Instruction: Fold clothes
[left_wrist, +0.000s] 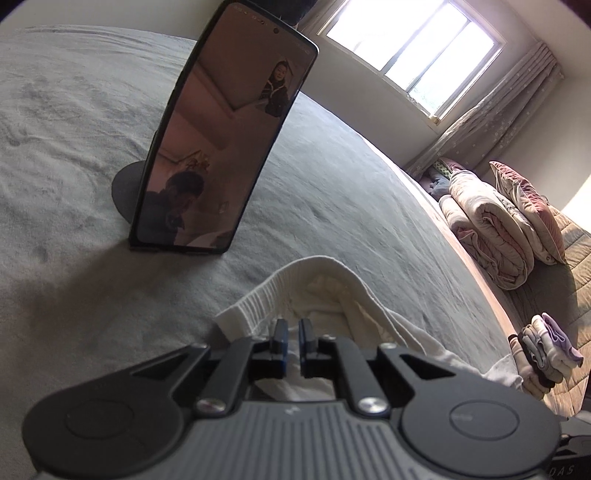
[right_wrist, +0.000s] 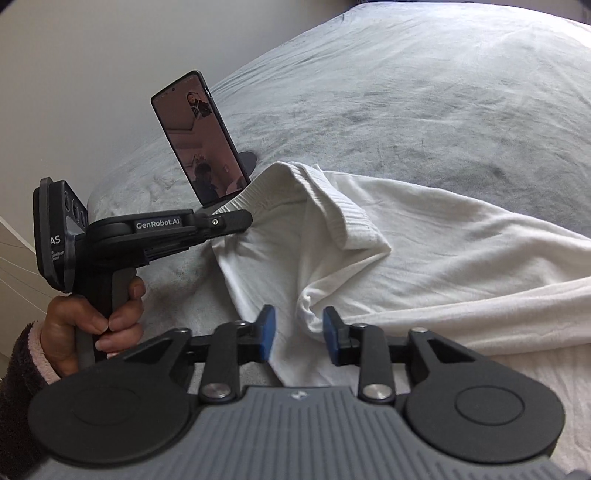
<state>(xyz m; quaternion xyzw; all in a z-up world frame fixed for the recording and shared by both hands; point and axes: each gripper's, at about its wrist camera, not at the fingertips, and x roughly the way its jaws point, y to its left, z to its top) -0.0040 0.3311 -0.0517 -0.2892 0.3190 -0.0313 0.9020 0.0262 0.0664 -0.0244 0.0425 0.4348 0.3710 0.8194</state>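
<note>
A white sweater (left_wrist: 314, 288) with a ribbed band lies spread on the grey bed cover (right_wrist: 406, 92); in the right wrist view the sweater (right_wrist: 424, 240) runs off to the right. My left gripper (left_wrist: 293, 332) sits at the ribbed edge, its jaws only a narrow slit apart, with white cloth showing in the slit. From the right wrist view, the left gripper (right_wrist: 245, 221) touches the raised ribbed band. My right gripper (right_wrist: 299, 328) is open; a rounded fold of the sweater lies between its blue pads (right_wrist: 267, 328), which stand clear of it.
A phone (left_wrist: 221, 147) stands on a round stand just beyond the sweater, and the right wrist view also shows this phone (right_wrist: 203, 147). A rolled quilt (left_wrist: 487, 229), a pillow (left_wrist: 528, 199) and a pile of folded clothes (left_wrist: 543, 347) lie at the right. A hand (right_wrist: 92, 317) holds the left gripper's handle.
</note>
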